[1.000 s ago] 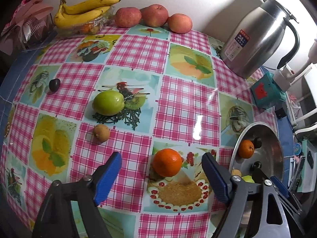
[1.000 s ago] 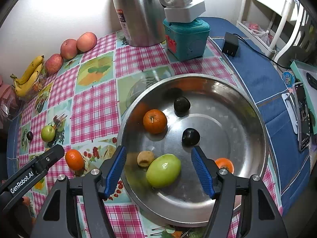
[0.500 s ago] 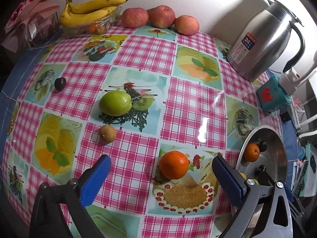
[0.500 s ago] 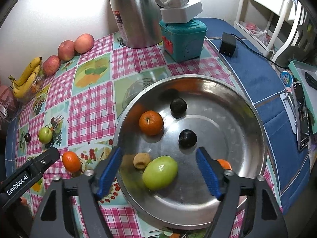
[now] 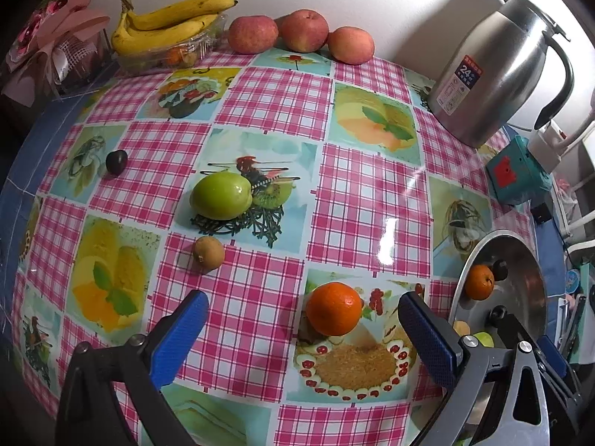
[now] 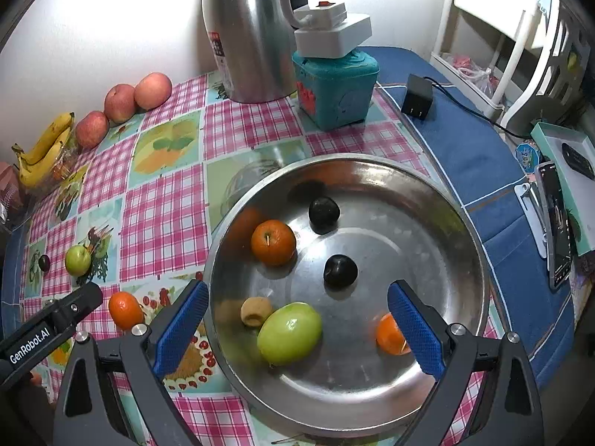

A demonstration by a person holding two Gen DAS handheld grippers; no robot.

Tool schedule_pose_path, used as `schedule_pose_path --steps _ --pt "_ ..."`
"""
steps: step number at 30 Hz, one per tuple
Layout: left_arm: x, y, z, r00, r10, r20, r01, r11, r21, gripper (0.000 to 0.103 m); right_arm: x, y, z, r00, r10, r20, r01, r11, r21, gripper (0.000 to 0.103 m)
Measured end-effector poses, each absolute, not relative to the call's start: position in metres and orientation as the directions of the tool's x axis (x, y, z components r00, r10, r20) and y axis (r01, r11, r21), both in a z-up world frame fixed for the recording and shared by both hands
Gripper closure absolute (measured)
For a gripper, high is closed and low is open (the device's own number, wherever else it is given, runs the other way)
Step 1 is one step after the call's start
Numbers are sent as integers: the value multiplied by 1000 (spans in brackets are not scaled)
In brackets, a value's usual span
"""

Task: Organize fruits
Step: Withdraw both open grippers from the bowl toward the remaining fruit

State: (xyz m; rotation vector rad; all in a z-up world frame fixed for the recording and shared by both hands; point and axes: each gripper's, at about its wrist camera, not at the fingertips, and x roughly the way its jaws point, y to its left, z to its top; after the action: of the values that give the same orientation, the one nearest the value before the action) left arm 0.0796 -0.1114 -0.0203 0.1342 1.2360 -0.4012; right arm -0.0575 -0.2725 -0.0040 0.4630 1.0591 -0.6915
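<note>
Steel pan (image 6: 465, 245), right of centre in the right wrist view, holds: one green apple (image 6: 289, 332) at lower middle between my right gripper's (image 6: 297, 319) blue fingers (image 6: 182, 329), untouched, jaws opening; one small tan fruit (image 6: 256, 311) just beside its upper left; one orange (image 6: 273, 242) above; two dark plums (image 6: 324, 214) (image 6: 340, 270) toward centre; a second orange (image 6: 388, 334) partly behind my right-hand finger.

Pink checked tablecloth (image 5: 275, 93), left wrist view: mandarin (image 5: 333, 308) at lower centre, between the fingers of my left gripper (image 5: 303, 316), spread wide, nothing gripped. Green apple (image 5: 221, 195) left of centre; small brown fruit (image 5: 208, 252) below it; dark plum (image 5: 116, 162) far left. Along the top: bananas (image 5: 174, 22), three red apples (image 5: 301, 31). Upper right: steel kettle (image 5: 494, 78).
</note>
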Motion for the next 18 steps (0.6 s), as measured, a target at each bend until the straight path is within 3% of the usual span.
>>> schedule_pose_path --steps 12,18 --pt "79 -118 -9 346 -235 -908 441 895 -64 0 -58 -272 -5 334 -274 -902 712 700 51 6" --pt "87 -116 -9 309 -272 -911 438 891 -118 0 -57 -272 -3 331 -278 -902 707 706 42 6"
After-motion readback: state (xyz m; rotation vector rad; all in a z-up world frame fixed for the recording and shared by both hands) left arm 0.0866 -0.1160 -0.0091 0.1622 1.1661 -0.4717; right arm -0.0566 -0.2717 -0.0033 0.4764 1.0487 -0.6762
